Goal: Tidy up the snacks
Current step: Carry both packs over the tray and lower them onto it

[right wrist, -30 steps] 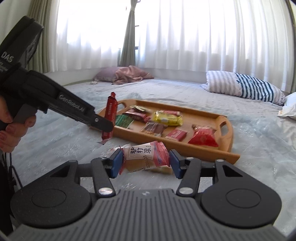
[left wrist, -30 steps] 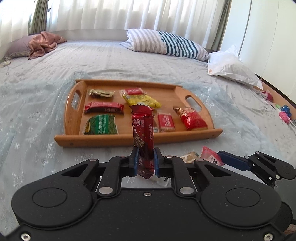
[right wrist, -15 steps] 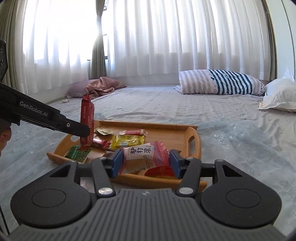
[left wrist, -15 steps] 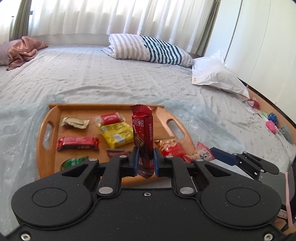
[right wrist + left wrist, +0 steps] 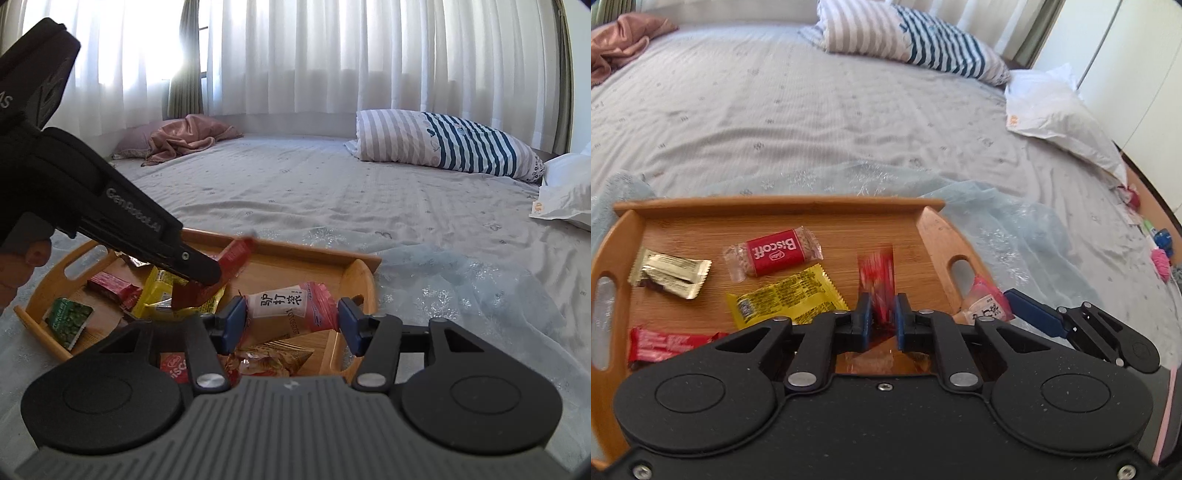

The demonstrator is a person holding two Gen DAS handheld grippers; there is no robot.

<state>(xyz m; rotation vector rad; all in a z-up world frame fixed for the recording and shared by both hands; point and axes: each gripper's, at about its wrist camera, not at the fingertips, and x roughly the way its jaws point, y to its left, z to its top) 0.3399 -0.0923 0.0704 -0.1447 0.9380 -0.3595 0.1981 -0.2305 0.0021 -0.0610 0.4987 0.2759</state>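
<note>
Claw on our left (image 5: pixel 880 314) is clenching a red snack bar (image 5: pixel 877 275) over the wooden tray (image 5: pixel 934 236) on the bed (image 5: pixel 775 110). Our right claw (image 5: pixel 291 325) is gripping a pink snack packet (image 5: pixel 295 304) above the tray's right end. We are in the placing step; next we should lower both onto bare wood and release.

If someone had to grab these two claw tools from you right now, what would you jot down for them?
Left gripper: shut on a red snack bar, held above the wooden tray.
Right gripper: shut on a pink-and-white packet, over the tray's right end.
Done: Biscoff pack, gold bars, yellow packet, green packet and others lie in the tray.
Left: set both held snacks down in the tray.
</note>
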